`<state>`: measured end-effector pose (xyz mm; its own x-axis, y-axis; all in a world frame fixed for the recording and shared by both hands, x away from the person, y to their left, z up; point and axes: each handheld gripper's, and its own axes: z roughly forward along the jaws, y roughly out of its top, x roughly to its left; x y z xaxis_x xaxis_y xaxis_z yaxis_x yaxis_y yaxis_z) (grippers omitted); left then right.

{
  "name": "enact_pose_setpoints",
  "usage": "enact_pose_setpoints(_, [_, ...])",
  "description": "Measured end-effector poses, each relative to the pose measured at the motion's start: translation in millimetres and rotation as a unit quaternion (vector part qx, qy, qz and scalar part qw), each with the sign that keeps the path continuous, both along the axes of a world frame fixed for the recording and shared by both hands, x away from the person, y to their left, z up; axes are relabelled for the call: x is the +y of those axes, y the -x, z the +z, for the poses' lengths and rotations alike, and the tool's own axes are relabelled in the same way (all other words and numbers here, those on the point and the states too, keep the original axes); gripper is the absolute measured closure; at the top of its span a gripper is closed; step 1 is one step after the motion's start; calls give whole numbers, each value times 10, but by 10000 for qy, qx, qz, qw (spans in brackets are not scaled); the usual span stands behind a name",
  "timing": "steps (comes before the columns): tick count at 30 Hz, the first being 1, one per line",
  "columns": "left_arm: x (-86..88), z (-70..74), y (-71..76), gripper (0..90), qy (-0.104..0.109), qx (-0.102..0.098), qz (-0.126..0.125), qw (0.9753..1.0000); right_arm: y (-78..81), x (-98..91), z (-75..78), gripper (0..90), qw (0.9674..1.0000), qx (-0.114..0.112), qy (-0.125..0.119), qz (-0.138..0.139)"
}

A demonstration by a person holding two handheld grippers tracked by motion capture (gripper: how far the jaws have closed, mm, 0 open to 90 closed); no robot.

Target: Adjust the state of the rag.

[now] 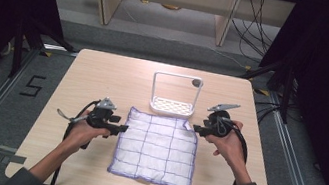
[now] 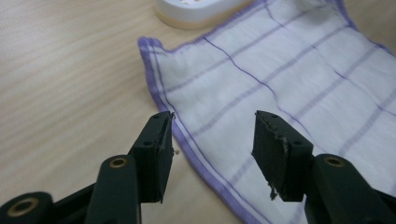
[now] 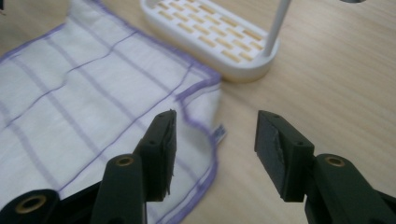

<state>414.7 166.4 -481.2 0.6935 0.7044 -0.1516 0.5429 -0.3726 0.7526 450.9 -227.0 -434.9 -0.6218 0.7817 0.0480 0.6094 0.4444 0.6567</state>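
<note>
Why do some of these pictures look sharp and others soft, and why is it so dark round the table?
High view: even light on the table, black curtains at both sides, cloth slightly soft. Left gripper view: the near tongs are crisp, the white rack's base blurs at the top. Right gripper view: the rack is clearer, its far edge soft.

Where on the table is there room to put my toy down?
Bare wood lies left of the white purple-checked cloth, behind the left gripper, and right of the white plastic rack. The middle is crowded: cloth, rack and right gripper sit close.
</note>
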Motion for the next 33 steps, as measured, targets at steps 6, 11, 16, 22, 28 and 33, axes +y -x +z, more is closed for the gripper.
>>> enact_pose_setpoints(6, [36, -34, 455, 456, 183, -31, -242, 9995, 523, 15, -8, 481, 9986, 152, -209, 467])
enact_pose_setpoints(11, [2, -149, 851, 451, 261, 109, -471, 9985, 1014, 126, -186, 481, 9946, 222, -519, 867])
enact_pose_setpoints(16, [32, -174, 967, 439, -50, 29, -585, 9983, 1234, 130, -285, 469, 9927, 306, -360, 1113])
enact_pose_setpoints(22, [-16, -226, 1007, 518, 7, 71, -615, 9981, 1399, 94, -489, 499, 9926, 487, -48, 1108])
enact_pose_setpoints(28, [-9, -279, 981, 805, -620, -230, -991, 9929, 1426, 149, -609, 643, 9914, 398, 349, 1200])
enact_pose_setpoints(33, [-22, -267, 1058, 870, -468, -176, -1143, 9922, 1468, 102, -588, 878, 9893, 254, 623, 1296])
